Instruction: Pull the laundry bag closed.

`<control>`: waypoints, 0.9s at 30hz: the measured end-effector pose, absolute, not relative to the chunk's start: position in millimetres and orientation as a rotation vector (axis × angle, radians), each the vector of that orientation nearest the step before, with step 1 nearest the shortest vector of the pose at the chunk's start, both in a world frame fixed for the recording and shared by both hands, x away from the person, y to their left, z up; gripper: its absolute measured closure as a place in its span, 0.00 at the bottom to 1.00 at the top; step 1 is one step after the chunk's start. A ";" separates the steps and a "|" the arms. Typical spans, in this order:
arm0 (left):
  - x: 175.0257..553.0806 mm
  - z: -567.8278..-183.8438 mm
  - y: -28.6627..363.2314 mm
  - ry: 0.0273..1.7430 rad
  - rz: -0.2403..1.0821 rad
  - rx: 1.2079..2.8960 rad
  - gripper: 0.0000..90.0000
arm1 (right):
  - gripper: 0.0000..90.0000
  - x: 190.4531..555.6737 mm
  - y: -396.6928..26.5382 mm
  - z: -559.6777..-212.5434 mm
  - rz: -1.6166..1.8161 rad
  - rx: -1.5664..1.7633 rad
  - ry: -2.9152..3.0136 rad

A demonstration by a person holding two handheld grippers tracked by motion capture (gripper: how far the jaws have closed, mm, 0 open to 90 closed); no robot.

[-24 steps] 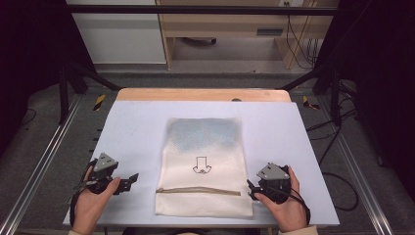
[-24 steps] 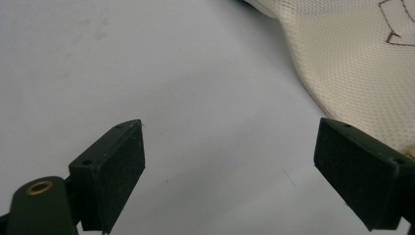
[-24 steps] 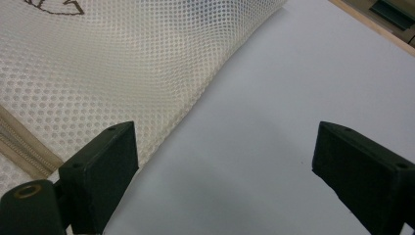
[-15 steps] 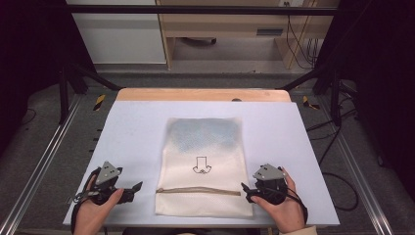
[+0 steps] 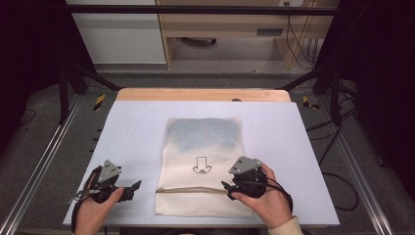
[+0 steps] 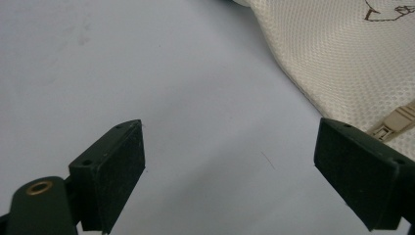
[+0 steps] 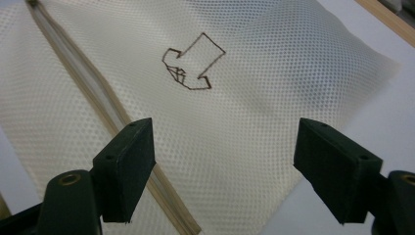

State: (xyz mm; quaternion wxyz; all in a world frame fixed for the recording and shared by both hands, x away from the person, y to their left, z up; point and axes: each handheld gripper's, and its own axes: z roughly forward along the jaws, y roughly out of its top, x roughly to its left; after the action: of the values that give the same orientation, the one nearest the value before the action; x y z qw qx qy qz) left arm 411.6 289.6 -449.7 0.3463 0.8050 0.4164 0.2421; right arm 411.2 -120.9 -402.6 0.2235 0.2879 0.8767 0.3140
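Cream mesh made up the bag (image 5: 203,164), which lay flat near the middle of the pale table (image 5: 132,132) in the high view, its far part tinted bluish-grey and an outlined arrow (image 5: 200,165) drawn at its centre. A tan zipper (image 5: 193,190) crossed the bag close to its near edge. The left claw (image 5: 133,187) sat on the table at the near left, just beside the bag's left edge but apart from it, held by the left hand (image 5: 93,210), which the bottom of the frame cut off. The right claw (image 5: 226,186) rested over the bag's near right part, by the zipper's right end, gripped by the right hand (image 5: 266,203); from this height the gap between either pair of jaws was too small to judge.

From the left gripper view, the left claw (image 6: 230,161) stood wide apart with bare table between its jaws. The bag (image 6: 342,63) filled the upper right, its edge running diagonally, with one end of the zipper (image 6: 396,122) partly hidden behind the right jaw and only a corner of the arrow inside the frame.

Through the right gripper view, the right claw (image 7: 225,161) was likewise spread wide, over the mesh and clamping nothing. The arrow (image 7: 193,63) lay beyond the jaws, and the zipper (image 7: 98,98) ran diagonally, passing behind the left jaw. Whether the jaw tips touched the fabric could not be told.
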 end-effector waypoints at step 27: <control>415.8 -448.9 304.2 1.151 0.620 2.088 0.11 | 0.68 425.1 -19.1 -387.2 0.783 0.458 2.638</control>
State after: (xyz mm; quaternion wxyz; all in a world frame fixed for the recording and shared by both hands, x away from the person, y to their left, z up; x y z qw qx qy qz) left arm 415.8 304.2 -448.9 0.3327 0.7994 0.4405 0.2372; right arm 425.1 -19.1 -387.2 0.1750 0.1616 0.9311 0.2763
